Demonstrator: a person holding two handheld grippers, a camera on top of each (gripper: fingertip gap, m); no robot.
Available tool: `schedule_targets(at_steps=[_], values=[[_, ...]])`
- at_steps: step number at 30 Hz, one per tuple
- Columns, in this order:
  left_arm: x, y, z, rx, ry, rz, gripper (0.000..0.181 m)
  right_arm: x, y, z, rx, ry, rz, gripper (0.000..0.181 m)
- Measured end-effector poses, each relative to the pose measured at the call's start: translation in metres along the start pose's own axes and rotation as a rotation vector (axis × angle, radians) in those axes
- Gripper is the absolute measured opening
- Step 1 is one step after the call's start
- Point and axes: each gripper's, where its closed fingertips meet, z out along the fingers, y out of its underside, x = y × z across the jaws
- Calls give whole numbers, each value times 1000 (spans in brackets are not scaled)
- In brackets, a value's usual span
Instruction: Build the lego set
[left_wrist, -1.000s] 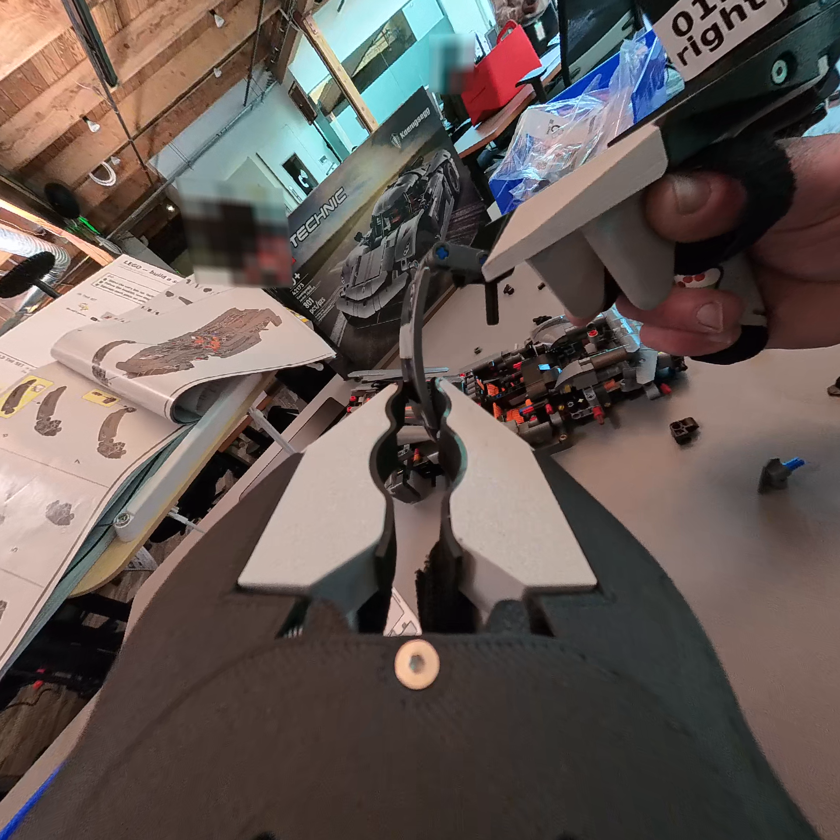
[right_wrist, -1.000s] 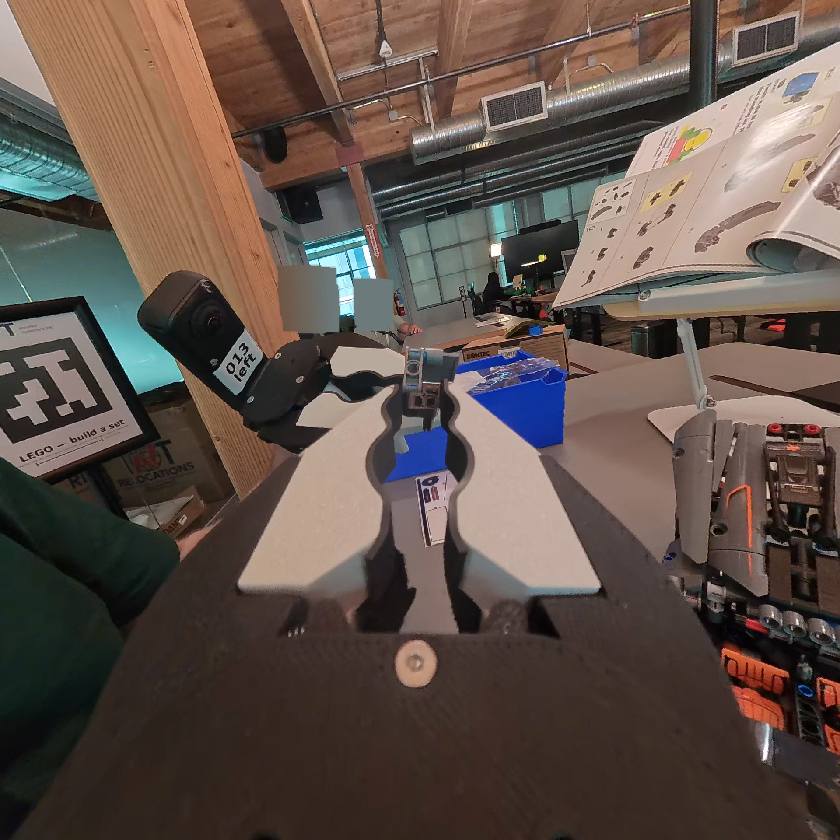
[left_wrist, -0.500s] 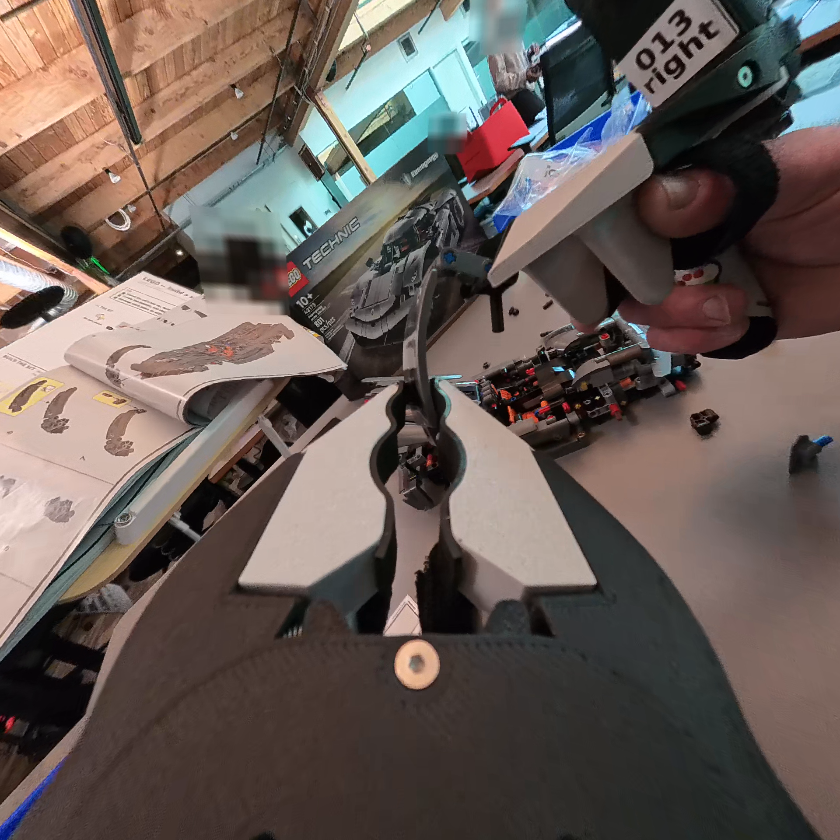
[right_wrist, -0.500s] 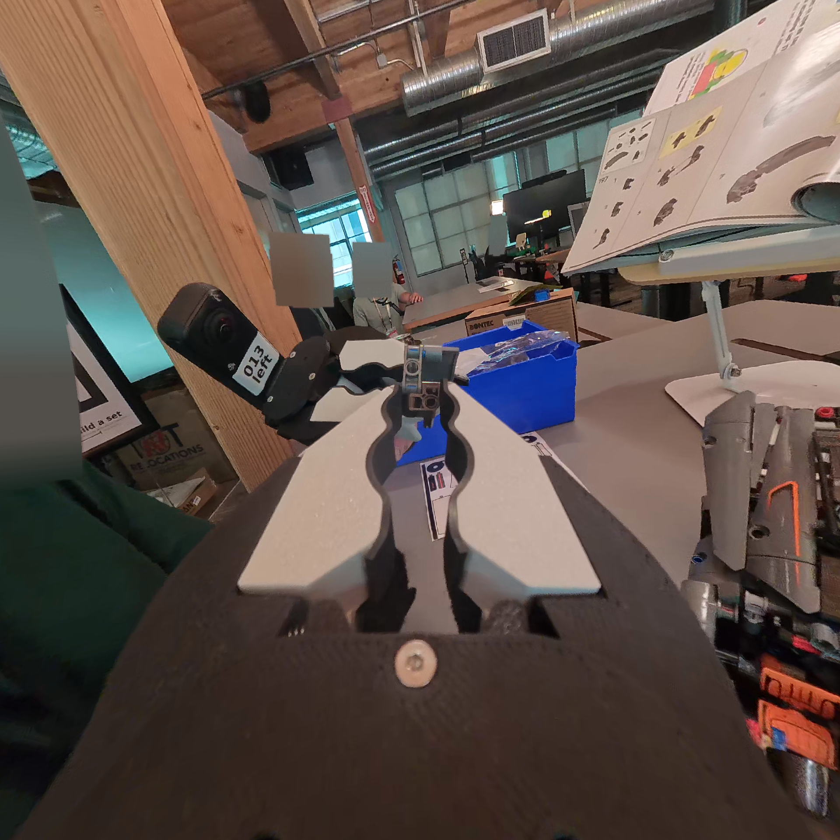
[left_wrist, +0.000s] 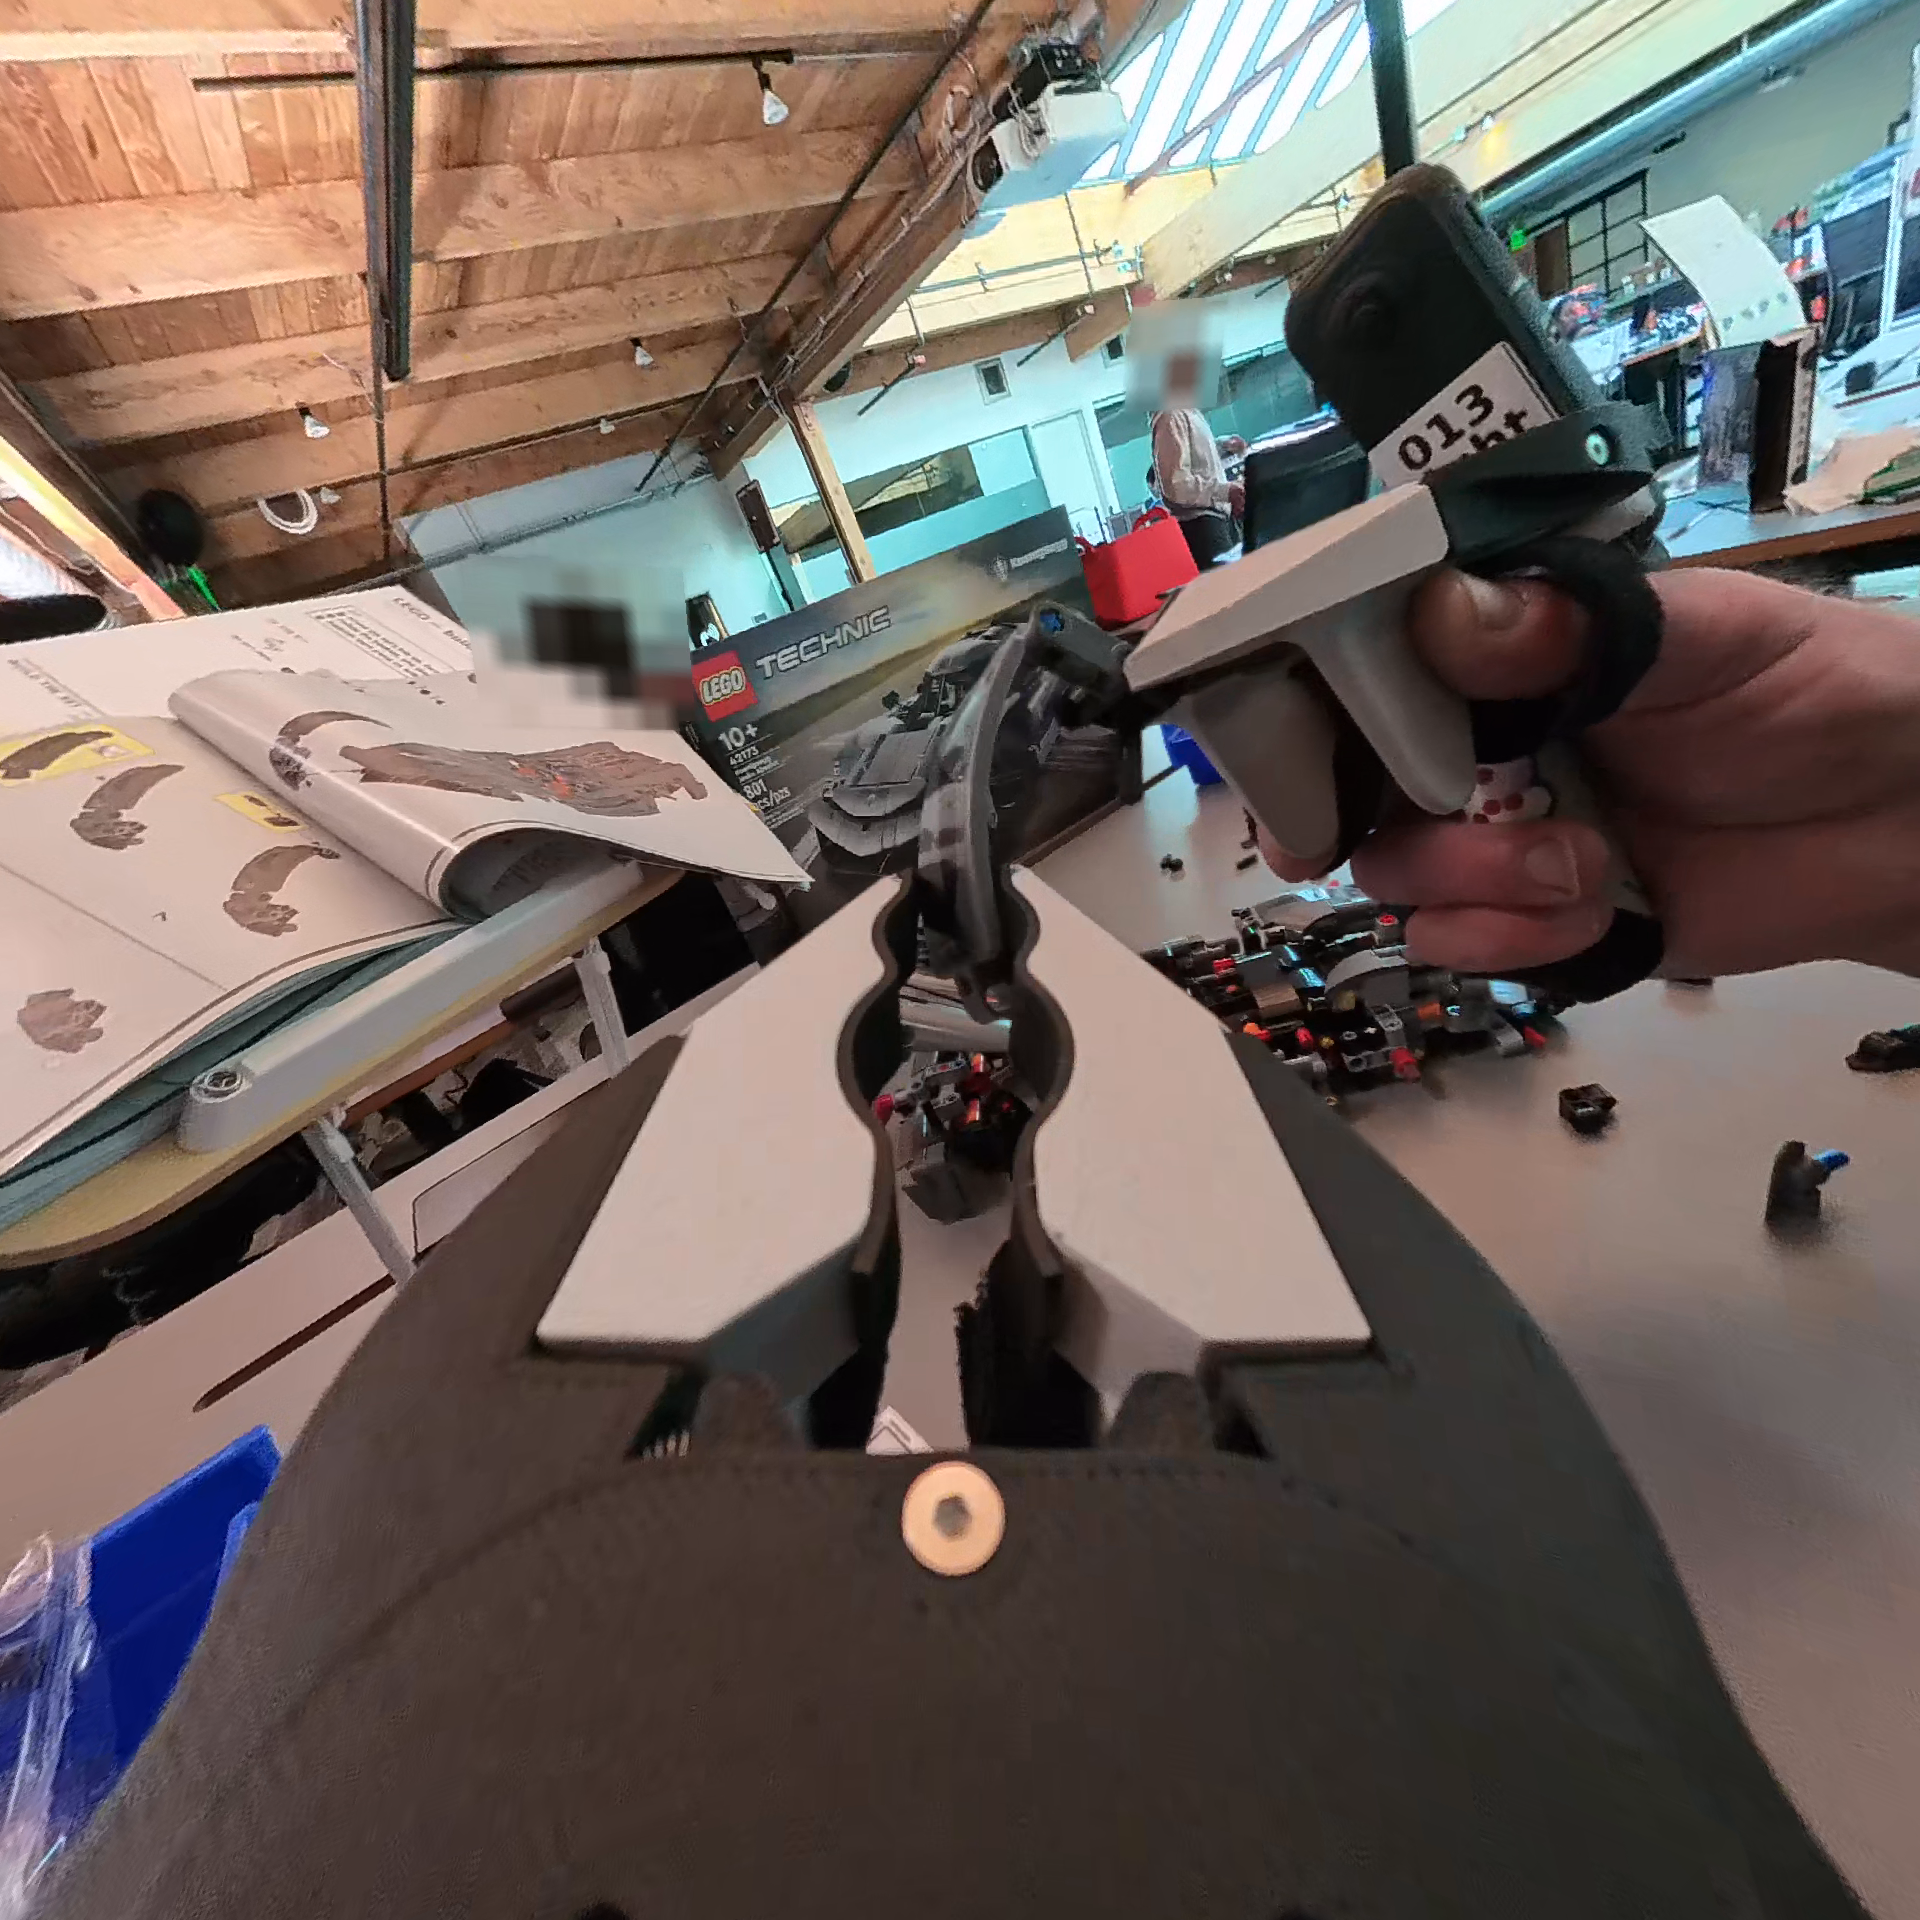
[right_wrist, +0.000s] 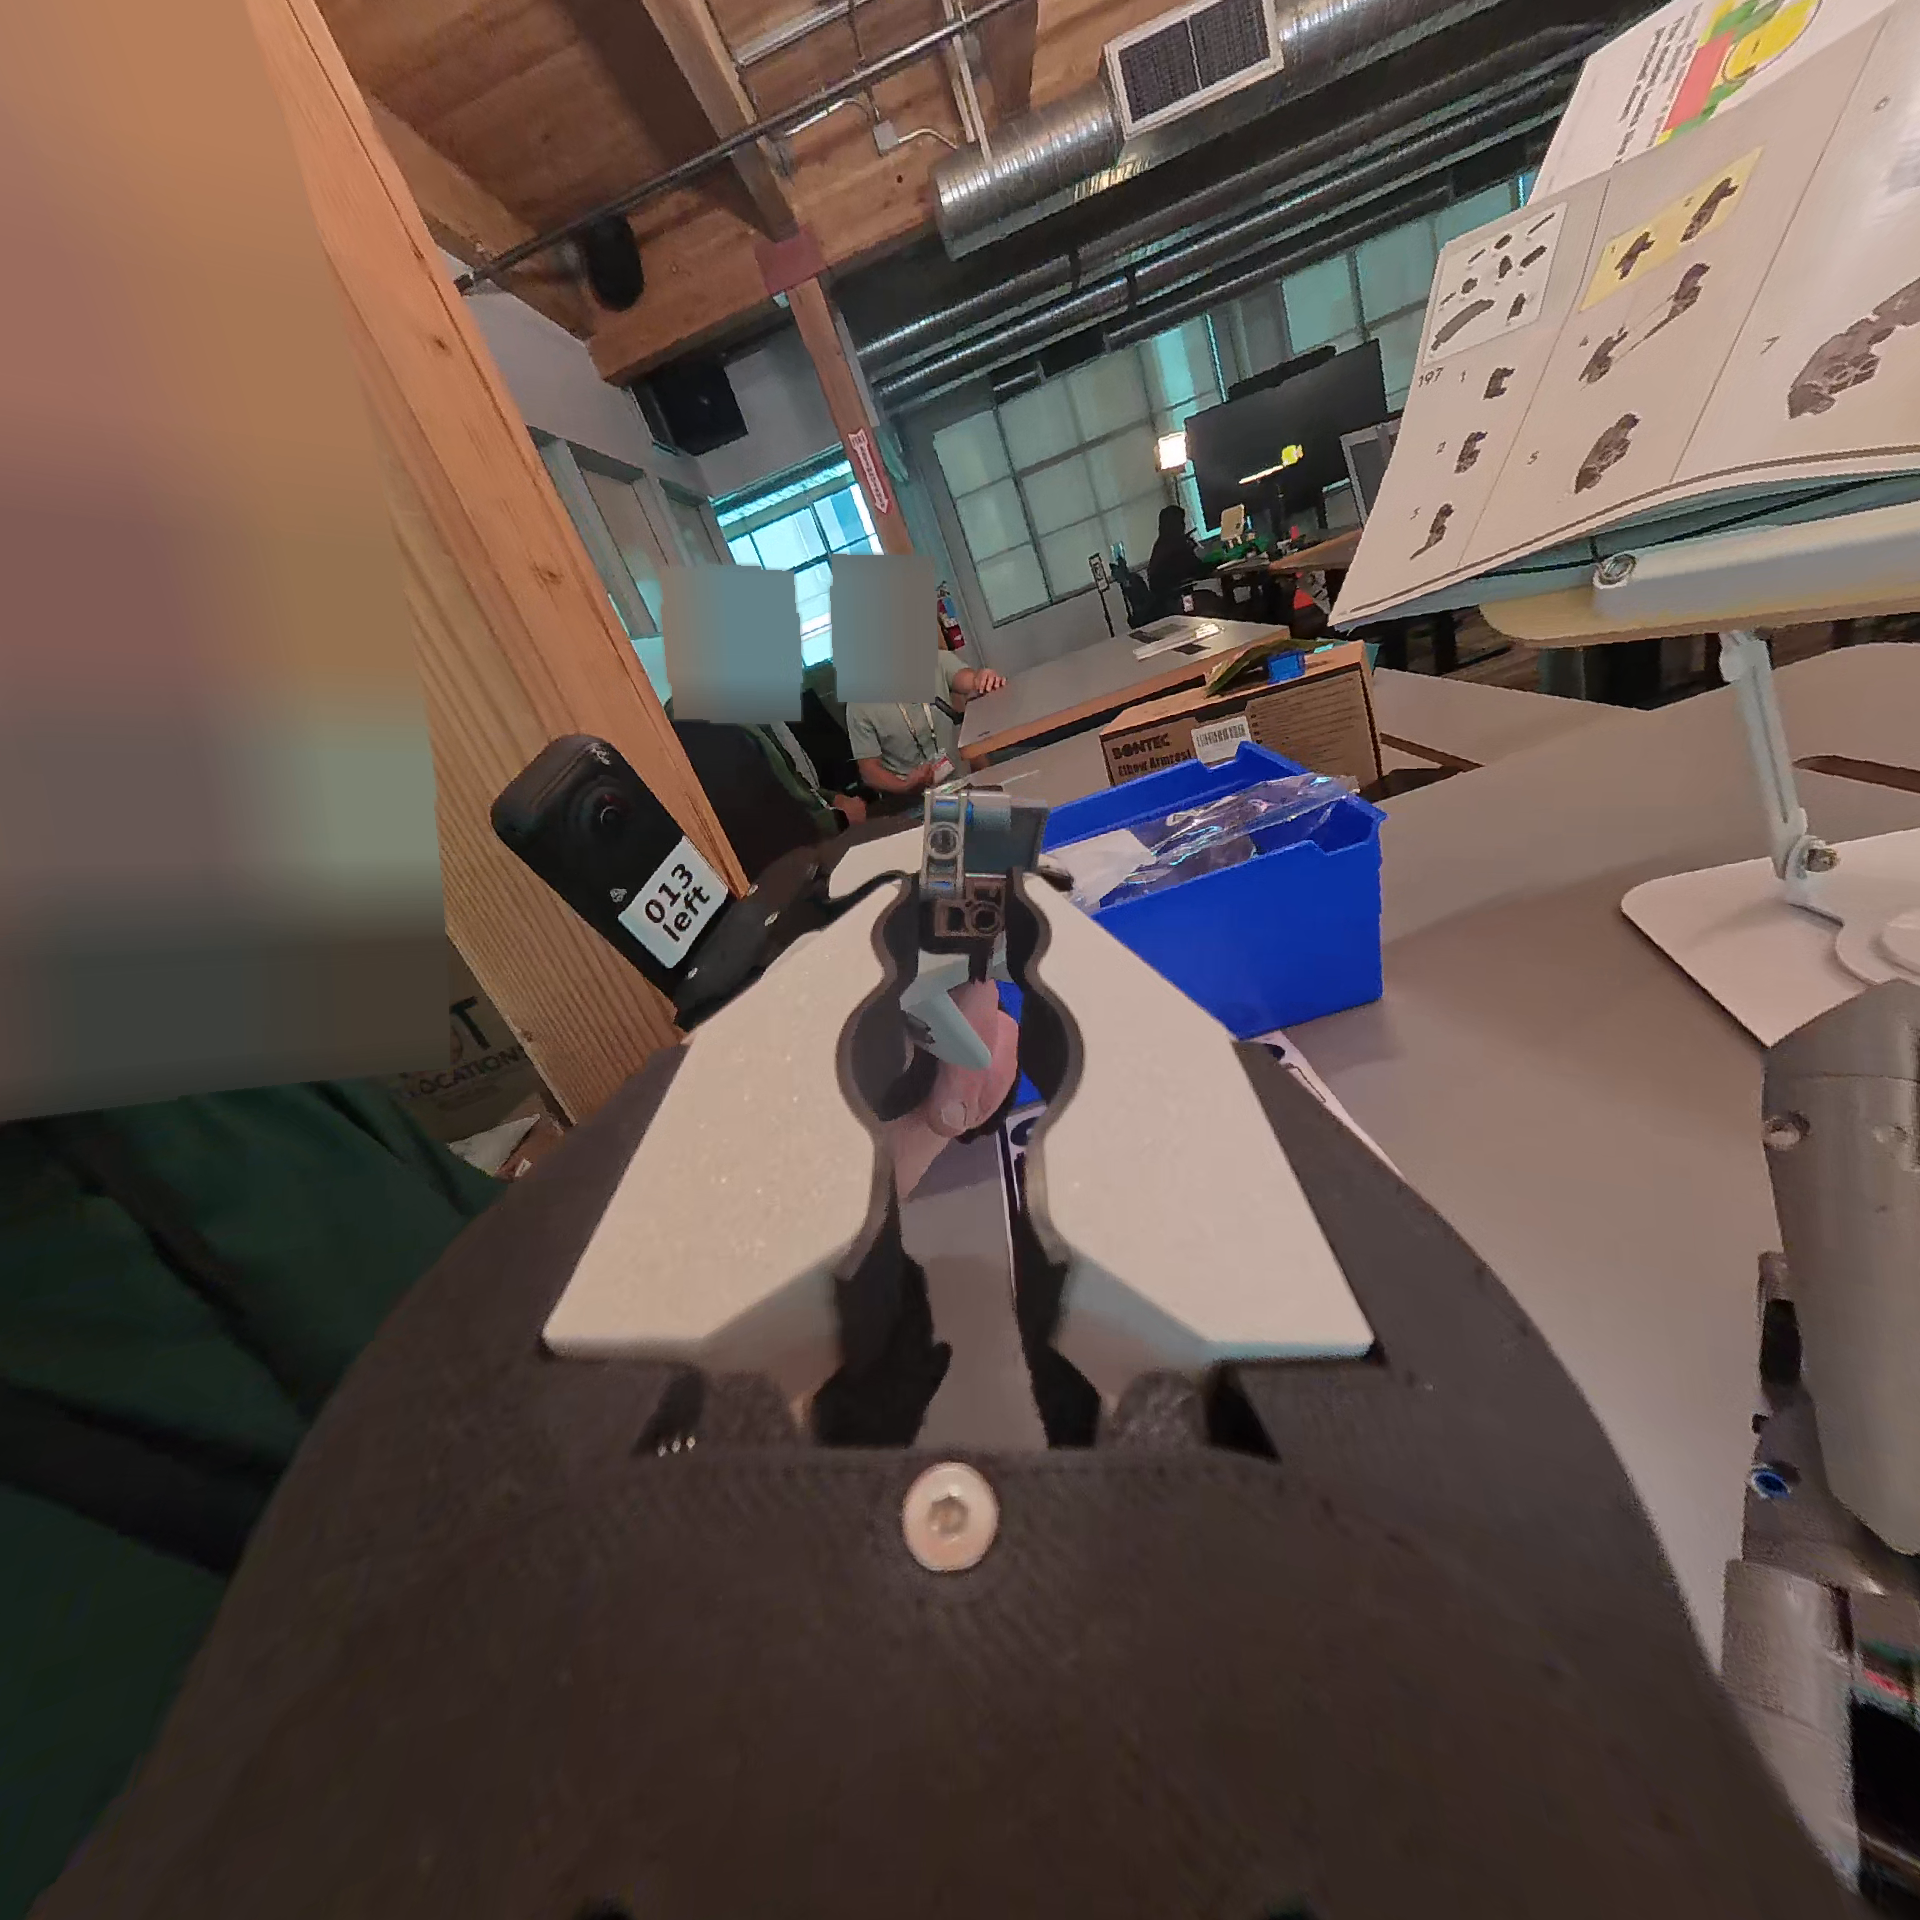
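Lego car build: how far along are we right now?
Done: the car chassis sits largely assembled on the table. In hand: the left tool grips a curved dark panel, the right tool a small grey connector at its top. Left: loose pieces and joining this panel.

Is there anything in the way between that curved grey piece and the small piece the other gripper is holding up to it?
Nothing visible. The curved grey piece, pinched in the left gripper, rises to the small connector piece held by the right gripper; they look to meet at its top.
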Motion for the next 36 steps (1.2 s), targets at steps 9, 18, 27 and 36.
schedule_targets(at_steps=[9,18,27,36], values=[[-3,3,3,5,-28,-4,23,6,-8,4,31,-8,8,14],[-9,-7,2,57,-58,0,13,5,-13,1,56,-20,23,14],[-10,-9,4,55,-49,7,11,-3,-11,2,26,92,-195,14],[-13,-11,7,39,-96,55,12,-5,-1,15,-144,443,-728,15]])
